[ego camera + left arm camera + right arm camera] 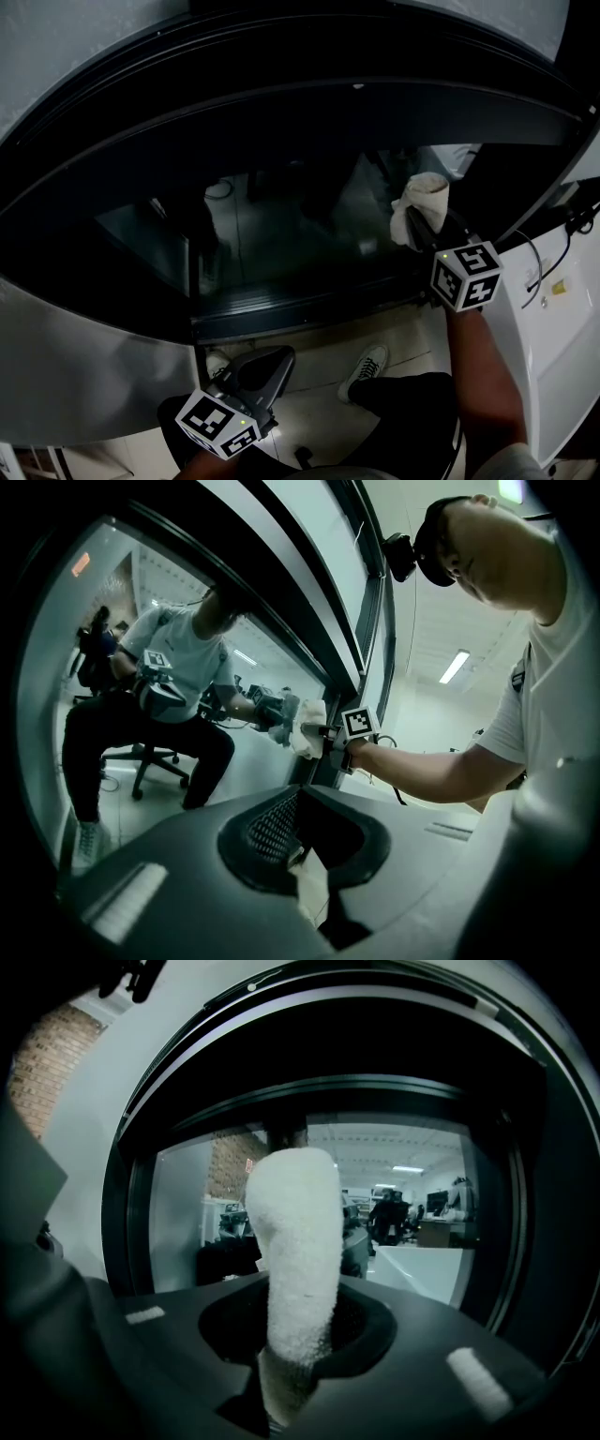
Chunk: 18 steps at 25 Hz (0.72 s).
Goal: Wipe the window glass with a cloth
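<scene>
The dark window glass fills the middle of the head view inside a black frame. My right gripper is raised at the glass's right side and is shut on a white cloth, which bunches up against the pane. In the right gripper view the cloth stands up out of the right gripper in front of the glass. My left gripper hangs low, below the sill, shut with nothing in it. The left gripper view looks past the left gripper to the cloth on the pane.
A black sill runs under the glass. A white panel with cables stands close on the right. The person's shoes rest on the pale floor below. The glass mirrors the seated person and an office chair.
</scene>
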Available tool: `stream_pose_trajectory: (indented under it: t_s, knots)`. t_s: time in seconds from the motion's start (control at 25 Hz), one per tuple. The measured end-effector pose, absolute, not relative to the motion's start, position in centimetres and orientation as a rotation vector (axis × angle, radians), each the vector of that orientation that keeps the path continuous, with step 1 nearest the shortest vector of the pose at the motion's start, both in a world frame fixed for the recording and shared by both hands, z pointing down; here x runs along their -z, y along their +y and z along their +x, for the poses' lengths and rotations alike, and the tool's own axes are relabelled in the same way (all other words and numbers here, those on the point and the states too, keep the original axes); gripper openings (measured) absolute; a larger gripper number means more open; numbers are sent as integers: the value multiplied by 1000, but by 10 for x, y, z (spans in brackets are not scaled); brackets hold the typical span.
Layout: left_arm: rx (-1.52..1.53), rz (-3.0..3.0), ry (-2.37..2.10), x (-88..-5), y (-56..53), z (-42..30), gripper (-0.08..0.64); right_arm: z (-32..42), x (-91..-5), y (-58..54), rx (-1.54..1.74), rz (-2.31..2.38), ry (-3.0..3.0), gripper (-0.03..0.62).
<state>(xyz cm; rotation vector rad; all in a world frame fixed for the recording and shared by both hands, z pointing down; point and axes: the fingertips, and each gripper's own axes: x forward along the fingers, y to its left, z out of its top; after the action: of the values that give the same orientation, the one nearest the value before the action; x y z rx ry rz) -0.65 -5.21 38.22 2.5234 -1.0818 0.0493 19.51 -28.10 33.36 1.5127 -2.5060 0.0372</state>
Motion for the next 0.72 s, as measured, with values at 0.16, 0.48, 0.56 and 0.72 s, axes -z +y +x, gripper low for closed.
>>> stream_pose_trajectory:
  t_s: [0.16,0.48,0.56,0.72]
  knots:
    - [-44,2528,-1097,-380,-47,-14,17,193,-330,-270,-57,1549,-2500,94]
    - [-10,2505,-1138,-380,-40,-42,16,119,-349,-211,-137,1487,-2620,94]
    - [4,2486,-1160,-381,-38,-53,17,83,-364,-196,-169,1398,-2648,94]
    - [25,2458,-1198,-381,-36,-70,17,15,-384,-173,-204,1202,-2715,94]
